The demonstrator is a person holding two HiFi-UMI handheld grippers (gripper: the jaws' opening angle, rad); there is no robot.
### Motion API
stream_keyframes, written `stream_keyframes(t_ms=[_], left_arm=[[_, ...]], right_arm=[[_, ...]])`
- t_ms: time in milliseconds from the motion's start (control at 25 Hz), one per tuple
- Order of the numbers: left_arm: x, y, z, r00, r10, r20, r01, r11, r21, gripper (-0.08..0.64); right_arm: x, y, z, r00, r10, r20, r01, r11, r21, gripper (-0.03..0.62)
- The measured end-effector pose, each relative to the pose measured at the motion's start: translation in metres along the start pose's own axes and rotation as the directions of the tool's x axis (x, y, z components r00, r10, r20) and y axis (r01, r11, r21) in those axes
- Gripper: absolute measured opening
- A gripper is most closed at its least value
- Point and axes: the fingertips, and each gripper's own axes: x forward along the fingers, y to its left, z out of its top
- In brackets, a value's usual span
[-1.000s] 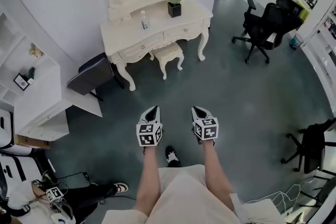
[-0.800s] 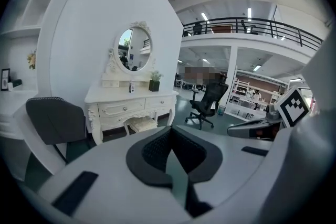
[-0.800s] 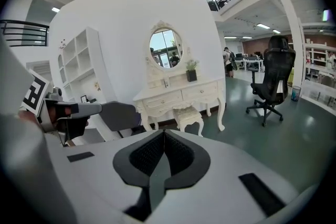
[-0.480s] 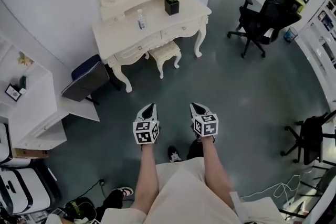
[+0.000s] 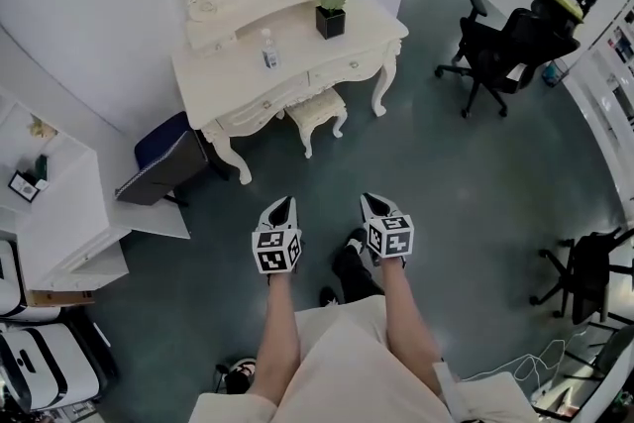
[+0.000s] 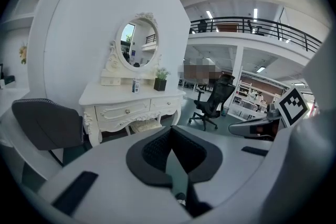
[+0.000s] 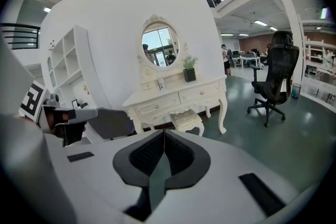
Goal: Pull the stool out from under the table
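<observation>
Advancing, I have brought left gripper (image 5: 285, 206) and right gripper (image 5: 369, 203) nearer the bench (image 5: 224, 69); both are pressed together, holding nothing. I find the stool (image 5: 317, 110) tucked under the bench, well ahead of them.

Stool (image 5: 318, 108) cream; table (image 5: 224, 65) cream-white; floor (image 5: 446, 193) dark teal; office chair (image 5: 515, 37) black; plant pot (image 5: 330, 22) black.

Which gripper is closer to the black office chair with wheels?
Right. The right gripper is on the side toward the black office chair, though far from touching it. The left gripper sits next to the right one, on the side away from the chair.
</observation>
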Motion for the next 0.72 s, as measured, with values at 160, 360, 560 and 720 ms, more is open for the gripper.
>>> stream_keyframes(t_ms=[160, 360, 560, 720], left_arm=[[0.027, 0.01, 0.013, 1.0, 0.005, -0.024, -0.004, 0.999, 0.032, 0.014], [0.066, 0.033, 0.032, 0.998, 0.044, -0.049, -0.042, 0.998, 0.036, 0.014], [0.112, 0.037, 0.058, 0.996, 0.078, -0.038, -0.077, 0.997, 0.025, 0.014], [0.154, 0.03, 0.076, 0.995, 0.092, -0.033, -0.092, 0.996, 0.009, 0.014]], right_arm=[[0.027, -0.015, 0.025, 0.998, 0.032, 0.044, -0.037, 0.995, 0.096, 0.044], [0.064, -0.037, 0.053, 0.997, 0.06, 0.047, -0.065, 0.991, 0.121, 0.044], [0.09, -0.077, 0.083, 0.997, 0.07, 0.028, -0.072, 0.993, 0.09, 0.044], [0.103, -0.12, 0.109, 0.998, 0.056, 0.023, -0.058, 0.996, 0.071, 0.044]])
